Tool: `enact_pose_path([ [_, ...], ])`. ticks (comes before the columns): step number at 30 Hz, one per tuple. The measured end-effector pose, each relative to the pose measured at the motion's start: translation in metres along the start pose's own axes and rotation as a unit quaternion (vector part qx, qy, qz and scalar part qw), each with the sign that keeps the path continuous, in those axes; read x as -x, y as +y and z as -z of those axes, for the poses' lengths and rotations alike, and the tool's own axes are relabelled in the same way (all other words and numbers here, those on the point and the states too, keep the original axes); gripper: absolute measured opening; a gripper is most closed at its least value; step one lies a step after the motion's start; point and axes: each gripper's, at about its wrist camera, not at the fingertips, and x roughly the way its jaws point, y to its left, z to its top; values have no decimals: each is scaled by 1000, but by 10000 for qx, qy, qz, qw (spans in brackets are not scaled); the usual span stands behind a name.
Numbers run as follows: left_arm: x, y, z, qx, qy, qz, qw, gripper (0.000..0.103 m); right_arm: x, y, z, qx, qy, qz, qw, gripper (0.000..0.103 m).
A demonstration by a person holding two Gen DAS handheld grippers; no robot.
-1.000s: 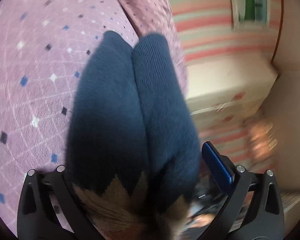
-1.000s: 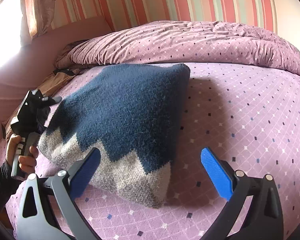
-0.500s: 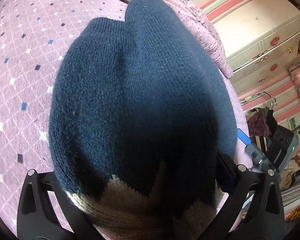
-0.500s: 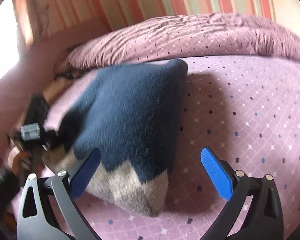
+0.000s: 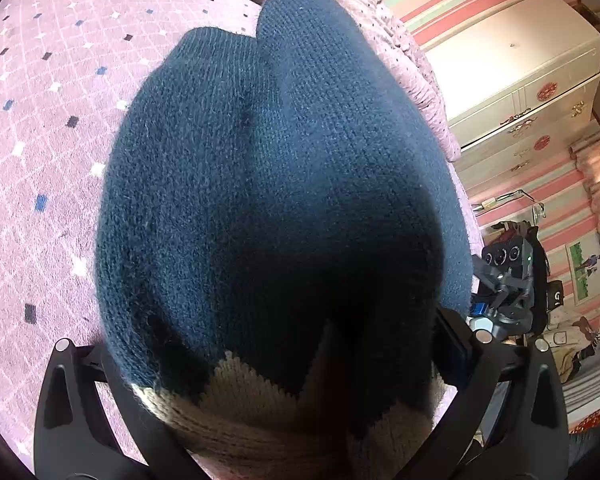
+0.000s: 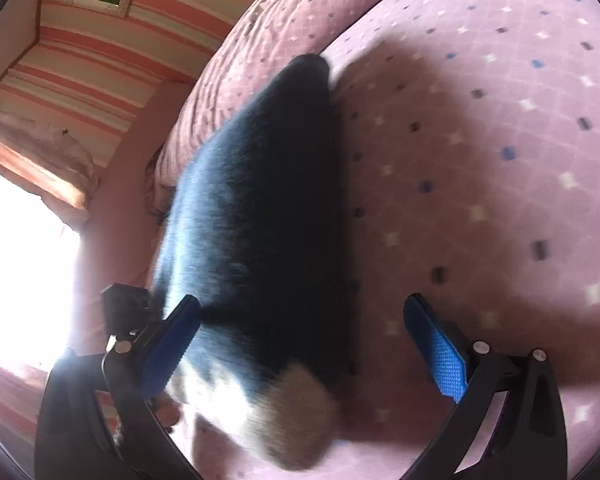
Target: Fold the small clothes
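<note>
I'm looking down my left tongs and the knitted sweater is filling nearly everything ahead of them; navy on top, beige zigzag band down at the tong end; it's draping over and between my two fingers, covering the tips, so I cannot tell whether they're pinching it or just sitting under it; the wool is bunching into two rounded folds running away from me; the purple dotted bedspread is lying off to the left of the tongs, a cream cabinet standing far off to the right.

Over at my right tongs, the fingers are spreading wide, blue pads showing, gripping nothing; the same sweater is stretching away between them, closer to the left finger, its beige end just ahead of that finger; this view is blurring; the bedspread is lying under and right of it.
</note>
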Motion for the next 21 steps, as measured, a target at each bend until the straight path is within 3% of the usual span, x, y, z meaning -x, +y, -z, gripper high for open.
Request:
enact_pose_path([
  [7, 0, 4, -2, 20, 29, 28, 10000, 100, -33, 19, -6, 14, 160, -188, 9997, 102],
  [12, -2, 5, -3, 98, 47, -2, 9999, 100, -47, 28, -15, 12, 321, -73, 9995, 102],
  [21, -13, -4, -6, 278, 244, -226, 9991, 100, -63, 58, -15, 523, 574, 585, 9953, 102],
])
